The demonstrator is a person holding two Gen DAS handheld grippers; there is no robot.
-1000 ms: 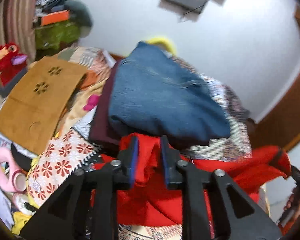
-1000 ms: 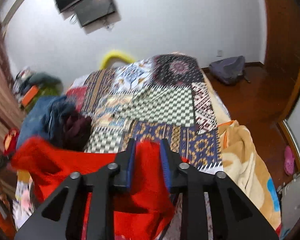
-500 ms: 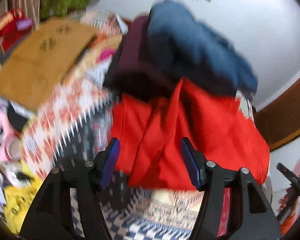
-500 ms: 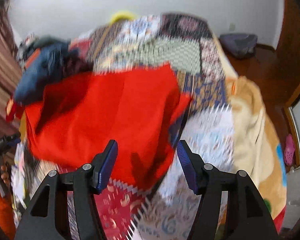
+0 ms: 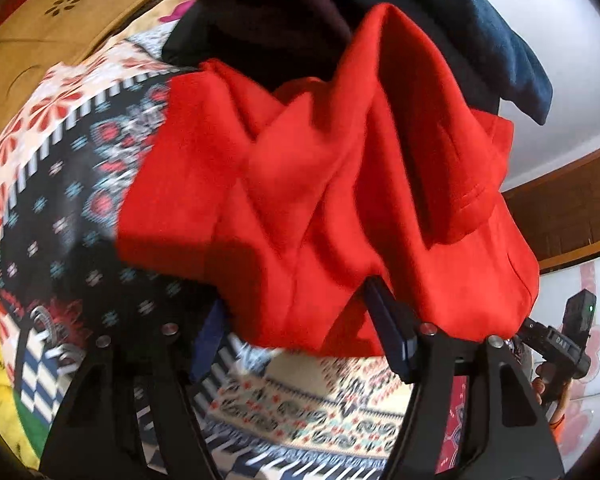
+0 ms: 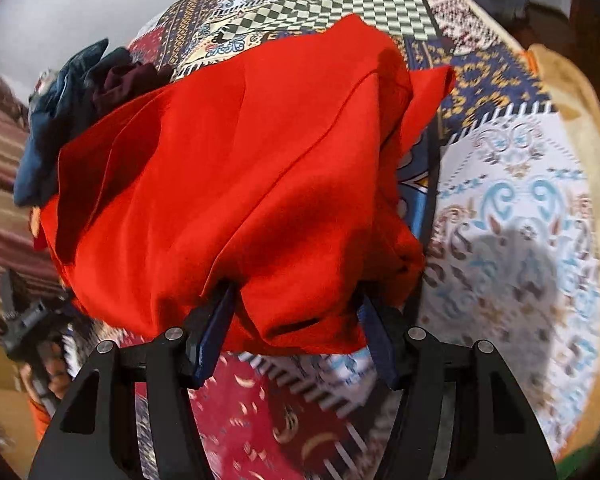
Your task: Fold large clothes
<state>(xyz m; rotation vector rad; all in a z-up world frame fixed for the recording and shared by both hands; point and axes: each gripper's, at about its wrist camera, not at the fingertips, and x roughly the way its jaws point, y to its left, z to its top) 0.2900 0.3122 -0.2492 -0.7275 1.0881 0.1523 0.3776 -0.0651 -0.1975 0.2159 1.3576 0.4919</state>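
On the bed's patchwork quilt (image 5: pixel 56 216) lay the red garment (image 5: pixel 324 184), rumpled into loose folds, and we saw it from both wrist views. Our left claw (image 5: pixel 300 340) stood wide open, its blue-padded fingers (image 5: pixel 388 332) spread at the near hem of the cloth and gripping nothing; the fabric draped just over the tips. Our right claw (image 6: pixel 296 336) was likewise spread wide, its blue pads (image 6: pixel 212 332) at either side of a bunched lower edge of the red garment (image 6: pixel 236 176), with no pinch on it that we could make out. Beyond the red cloth, a dark maroon piece (image 5: pixel 268 12) and a blue denim piece (image 5: pixel 496 40) were heaped together, touching its far edge; the right view showed the same two (image 6: pixel 124 80) (image 6: pixel 48 128) at the left of the garment. A tan cardboard sheet (image 5: pixel 48 36) with flower-shaped cutouts lay at the far left of the bed. The quilt (image 6: pixel 512 216) on the right side showed pale blue scrollwork, with an orange-beige blanket (image 6: pixel 580 120) along its edge. Both views were somewhat blurred.
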